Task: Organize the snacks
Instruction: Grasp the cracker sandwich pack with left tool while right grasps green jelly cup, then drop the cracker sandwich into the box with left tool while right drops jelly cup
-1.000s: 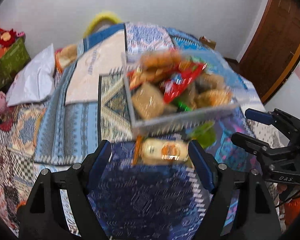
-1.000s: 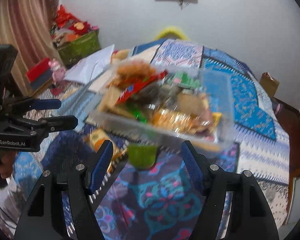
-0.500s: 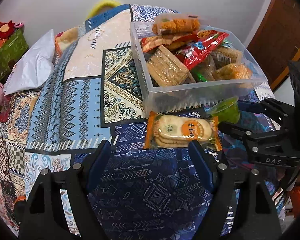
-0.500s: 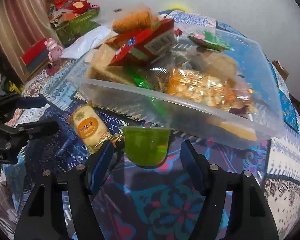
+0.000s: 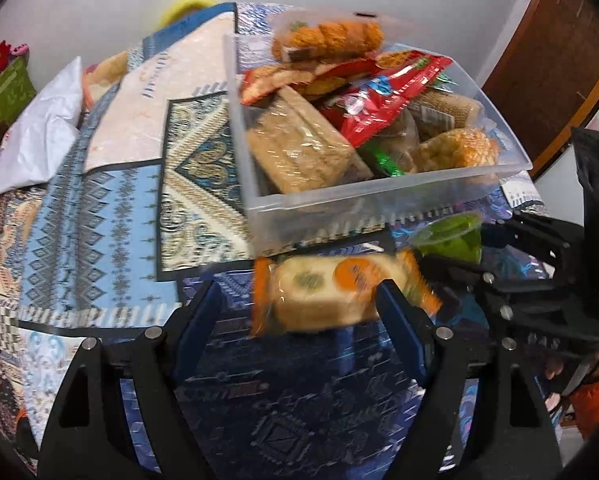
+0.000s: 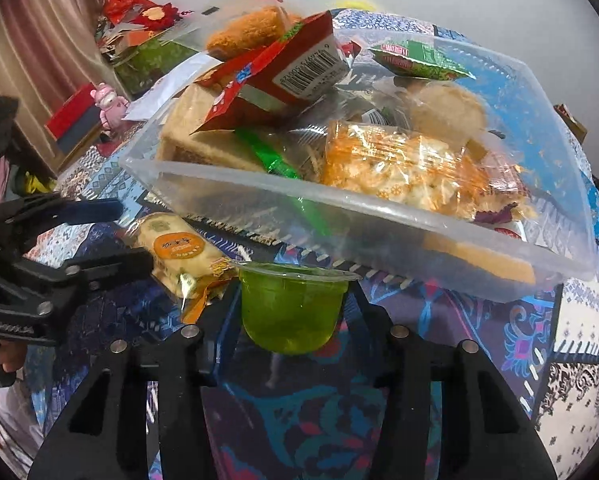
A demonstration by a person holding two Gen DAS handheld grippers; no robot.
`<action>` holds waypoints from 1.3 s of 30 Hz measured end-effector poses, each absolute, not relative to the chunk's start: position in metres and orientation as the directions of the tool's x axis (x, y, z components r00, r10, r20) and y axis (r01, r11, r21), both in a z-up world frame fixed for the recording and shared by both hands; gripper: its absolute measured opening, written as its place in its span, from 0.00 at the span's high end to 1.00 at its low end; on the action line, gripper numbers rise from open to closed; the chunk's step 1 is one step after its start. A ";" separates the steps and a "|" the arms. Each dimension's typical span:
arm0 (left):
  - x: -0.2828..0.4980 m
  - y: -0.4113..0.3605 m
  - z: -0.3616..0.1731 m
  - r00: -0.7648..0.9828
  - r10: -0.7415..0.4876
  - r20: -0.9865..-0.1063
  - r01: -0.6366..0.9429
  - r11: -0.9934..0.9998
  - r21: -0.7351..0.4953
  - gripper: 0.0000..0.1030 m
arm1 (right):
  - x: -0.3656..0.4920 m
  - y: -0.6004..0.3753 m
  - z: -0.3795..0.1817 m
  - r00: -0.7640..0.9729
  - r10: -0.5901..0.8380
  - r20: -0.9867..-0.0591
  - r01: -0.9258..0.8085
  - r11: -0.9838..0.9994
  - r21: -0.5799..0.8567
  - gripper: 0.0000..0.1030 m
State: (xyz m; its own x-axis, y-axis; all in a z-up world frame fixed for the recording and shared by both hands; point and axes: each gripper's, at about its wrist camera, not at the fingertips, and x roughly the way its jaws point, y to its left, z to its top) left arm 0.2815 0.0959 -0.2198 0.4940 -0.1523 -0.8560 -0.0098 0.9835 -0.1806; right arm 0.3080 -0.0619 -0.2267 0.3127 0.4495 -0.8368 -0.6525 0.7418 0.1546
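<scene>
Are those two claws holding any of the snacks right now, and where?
Right gripper is closing around the green jelly cup's sides; left gripper holds nothing.

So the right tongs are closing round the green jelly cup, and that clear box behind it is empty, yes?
Not empty: the clear box is piled with wrapped snacks, as the right wrist view shows. The rest holds: the right tongs are closing round the green jelly cup.

A plain white wall [image 5: 99, 8] stands behind a bed under a patchwork quilt [image 5: 99, 208] of blue, cream and dark panels. A brown wooden door [image 5: 555, 80] is at the right. A white pillow [image 5: 39, 136] lies on the quilt. Pinkish-brown curtains [image 6: 31, 40] hang by a green box [image 6: 147, 60] and a pink toy [image 6: 109, 100].
</scene>
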 end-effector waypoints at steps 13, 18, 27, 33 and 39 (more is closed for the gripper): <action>0.250 0.038 -0.207 0.469 -0.267 -0.842 0.139 0.964 -0.228 0.24 | 0.280 -0.132 -0.185 0.407 0.476 -0.779 -0.605 0.780 0.160 0.56; 0.246 0.033 -0.187 0.536 -0.167 -0.827 0.159 0.983 -0.096 0.24 | 0.276 -0.152 -0.178 0.416 0.493 -0.764 -0.582 0.790 0.192 0.56; 0.304 0.032 -0.202 0.491 -0.182 -0.852 0.247 0.967 -0.064 0.24 | 0.274 -0.160 -0.186 0.399 0.517 -0.758 -0.566 0.789 0.240 0.56; 0.316 0.029 -0.226 0.389 -0.221 -0.894 0.265 0.957 -0.121 0.24 | 0.279 -0.168 -0.194 0.389 0.514 -0.765 -0.551 0.795 0.254 0.56; 0.293 0.028 -0.229 0.403 -0.239 -0.883 0.269 0.954 -0.135 0.50 | 0.284 -0.174 -0.198 0.386 0.521 -0.761 -0.531 0.800 0.279 0.56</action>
State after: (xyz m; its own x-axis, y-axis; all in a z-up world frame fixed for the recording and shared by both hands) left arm 0.2928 0.0282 -0.2293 0.4030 -0.2389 -0.8835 0.2687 0.9537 -0.1353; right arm 0.2842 -0.1739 -0.1985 0.3859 0.5210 -0.7613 -0.5309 0.8003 0.2786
